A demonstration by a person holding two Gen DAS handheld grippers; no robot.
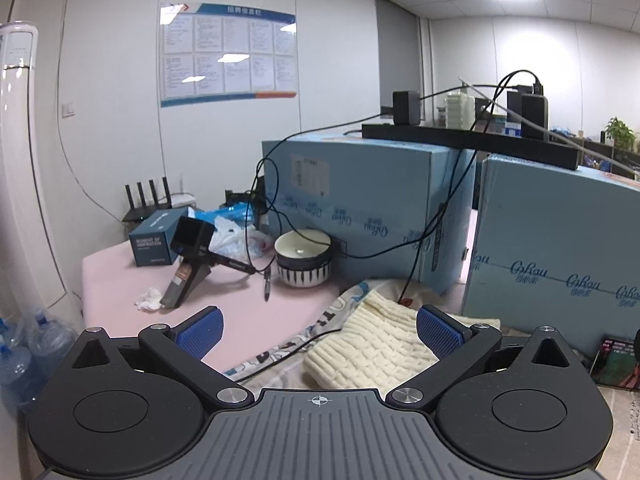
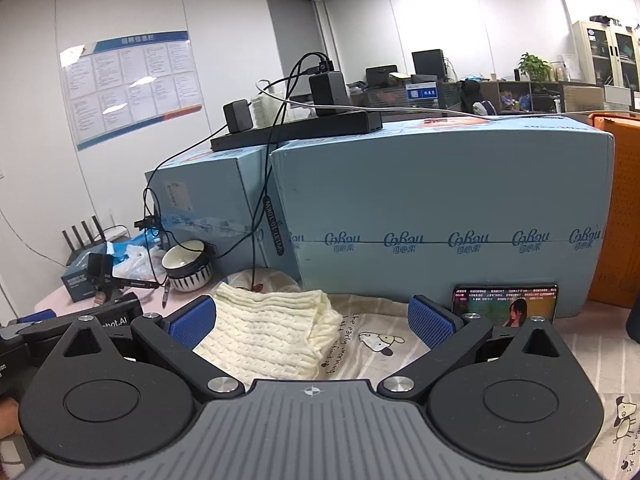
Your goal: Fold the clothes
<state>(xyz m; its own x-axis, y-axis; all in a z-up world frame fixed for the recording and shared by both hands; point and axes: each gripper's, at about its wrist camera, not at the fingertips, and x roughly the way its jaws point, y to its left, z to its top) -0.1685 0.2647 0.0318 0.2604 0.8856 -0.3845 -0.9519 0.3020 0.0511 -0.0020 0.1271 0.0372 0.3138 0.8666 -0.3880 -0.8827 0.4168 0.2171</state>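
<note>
We held both tools above the counter (image 2: 540, 364), which was spread with a printed sheet, and neither had hold of anything. The left gripper (image 1: 319, 330) had its blue pads (image 1: 434, 330) wide apart with nothing between them, and the right gripper (image 2: 313, 320) stood equally wide and empty. The cream knit garment (image 2: 272, 330) lay on the sheet in front of the blue cartons (image 2: 440, 208), already bunched into a thick, roughly folded bundle with its layered edges toward the right.

We judged ourselves to be between grasps: either the fold was done, or the bundle needed one more tidy pass. A further move would have called for lowering both grippers to the garment's near edge, closing on the top layers only, and keeping clear of the black cable (image 2: 256, 264) that drooped to the cloth just behind it.

The right view showed the garment almost whole, the phone (image 2: 505, 305) propped against the carton, and the left tool at the left edge. The left view caught only the garment's near corner, but gave the pink end of the counter: a striped bowl (image 1: 303, 258), a pen (image 1: 267, 283), a handheld camera (image 1: 188, 264) and a crumpled tissue (image 1: 147, 299).
</note>
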